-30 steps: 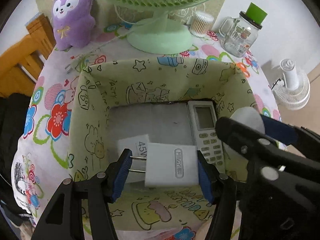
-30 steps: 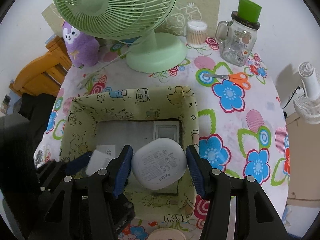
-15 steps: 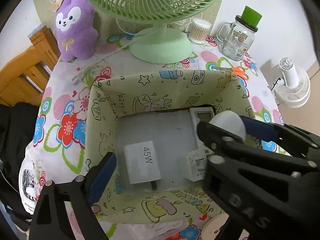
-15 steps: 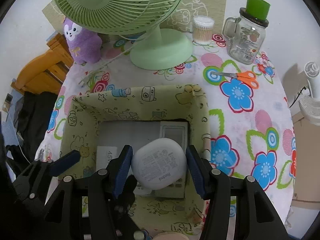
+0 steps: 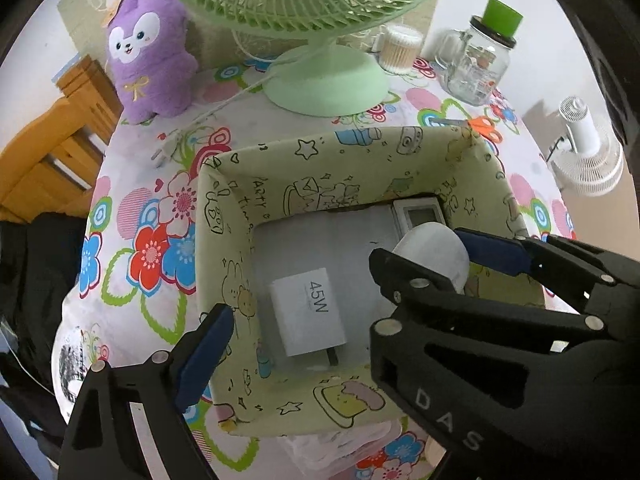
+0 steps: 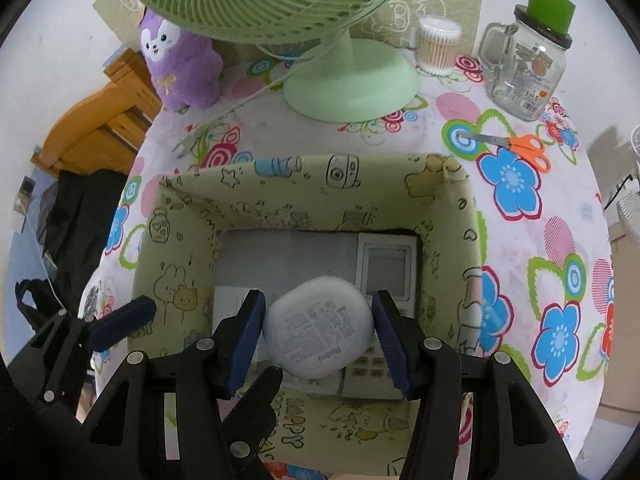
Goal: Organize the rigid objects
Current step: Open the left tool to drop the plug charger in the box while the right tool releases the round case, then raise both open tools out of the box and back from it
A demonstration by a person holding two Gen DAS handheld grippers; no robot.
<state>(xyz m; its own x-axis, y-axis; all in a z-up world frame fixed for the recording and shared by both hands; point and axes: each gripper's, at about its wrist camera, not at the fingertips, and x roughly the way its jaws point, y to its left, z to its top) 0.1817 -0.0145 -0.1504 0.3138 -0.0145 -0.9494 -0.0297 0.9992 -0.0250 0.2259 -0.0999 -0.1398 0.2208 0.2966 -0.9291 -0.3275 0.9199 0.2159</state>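
Note:
A pale green fabric box (image 5: 344, 160) (image 6: 304, 184) with cartoon prints stands on the flowered table. Inside lie a white 45W charger (image 5: 308, 312) and a white remote control (image 6: 386, 268) (image 5: 420, 210); a second white block is mostly hidden under my right gripper. My right gripper (image 6: 318, 336) is shut on a white rounded Redmi earbud case (image 6: 318, 332) (image 5: 434, 254) and holds it over the box's near right part. My left gripper is open and empty; one blue fingertip (image 5: 208, 344) shows at the box's near left wall, the other is hidden behind the right gripper.
A green desk fan (image 6: 348, 80) stands behind the box. A purple plush toy (image 6: 180, 68) is at the back left. A cotton swab jar (image 6: 436, 44), a glass mug jar with a green lid (image 6: 528, 60) and orange scissors (image 6: 520, 146) lie at the back right.
My left gripper opened, dropped the white charger block into the box and pulled back to the near left. My right gripper moved over the box with the earbud case.

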